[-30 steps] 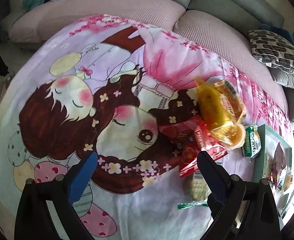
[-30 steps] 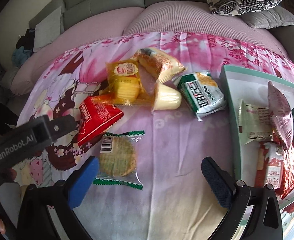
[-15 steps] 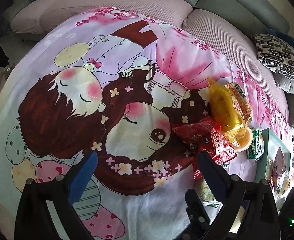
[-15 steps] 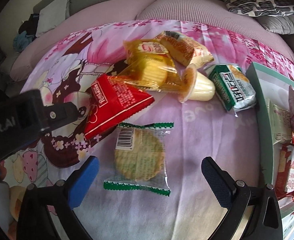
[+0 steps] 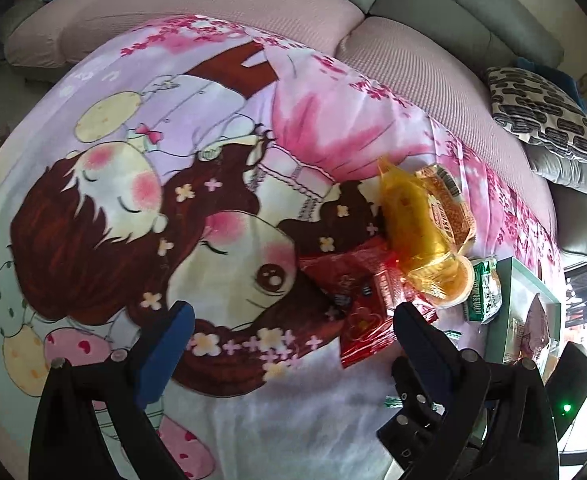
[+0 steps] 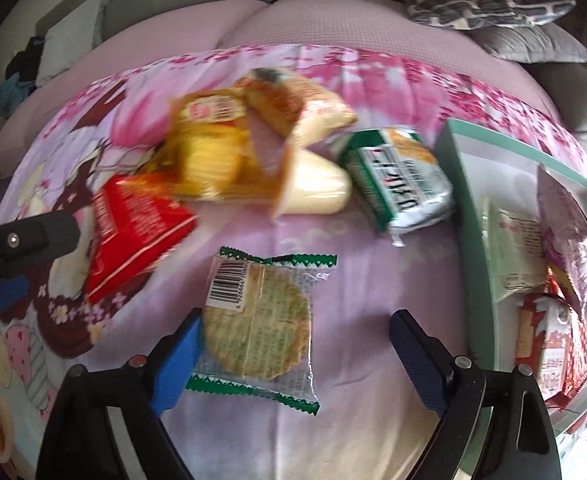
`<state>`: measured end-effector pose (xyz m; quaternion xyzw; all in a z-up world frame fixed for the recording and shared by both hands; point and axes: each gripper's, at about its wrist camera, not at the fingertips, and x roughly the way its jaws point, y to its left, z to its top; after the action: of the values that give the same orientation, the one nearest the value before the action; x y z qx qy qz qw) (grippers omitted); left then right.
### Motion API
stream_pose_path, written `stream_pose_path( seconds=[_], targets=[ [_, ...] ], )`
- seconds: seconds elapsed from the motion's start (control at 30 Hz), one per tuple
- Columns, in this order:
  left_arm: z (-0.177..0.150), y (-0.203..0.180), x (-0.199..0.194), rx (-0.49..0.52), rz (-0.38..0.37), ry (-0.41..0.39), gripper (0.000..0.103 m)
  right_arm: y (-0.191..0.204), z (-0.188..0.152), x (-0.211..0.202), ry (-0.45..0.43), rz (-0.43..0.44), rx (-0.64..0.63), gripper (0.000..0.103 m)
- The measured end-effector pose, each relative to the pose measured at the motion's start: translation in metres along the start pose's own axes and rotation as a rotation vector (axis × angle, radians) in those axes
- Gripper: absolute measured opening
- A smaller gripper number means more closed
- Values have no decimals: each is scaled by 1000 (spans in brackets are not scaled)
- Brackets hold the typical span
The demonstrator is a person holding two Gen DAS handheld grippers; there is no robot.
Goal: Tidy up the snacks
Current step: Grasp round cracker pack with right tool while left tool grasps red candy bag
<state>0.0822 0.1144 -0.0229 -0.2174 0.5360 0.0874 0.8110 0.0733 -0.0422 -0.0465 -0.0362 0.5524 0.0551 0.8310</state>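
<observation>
Pink cartoon blanket (image 6: 373, 280) lies bare between the clear-wrapped round cracker pack (image 6: 259, 320), barcode up, and the teal tray (image 6: 469, 216) at its right edge. Right gripper (image 6: 293, 356) is closing around the pack, pads not yet pressing. Left gripper (image 5: 289, 344) hangs apart over bare blanket.

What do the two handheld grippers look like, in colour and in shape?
Both look alike. The left gripper and the right gripper each have a glossy black frame with two angled arms, small silver screws at the joints, and blue, finely textured pads on the fingers. In the left wrist view a small green light glows on the other tool's black body.
</observation>
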Motion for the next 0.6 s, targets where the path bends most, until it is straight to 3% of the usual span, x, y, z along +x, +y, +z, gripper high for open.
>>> stream_pose_path(
  seconds=[0.43,0.6],
  targets=[
    [13,-24,20,4,-85,17,99,-31,3,-5,-7,12,21,69],
    [14,-25,32,5,-65,21,98,-30,3,-6,-17,17,19,62]
  ],
)
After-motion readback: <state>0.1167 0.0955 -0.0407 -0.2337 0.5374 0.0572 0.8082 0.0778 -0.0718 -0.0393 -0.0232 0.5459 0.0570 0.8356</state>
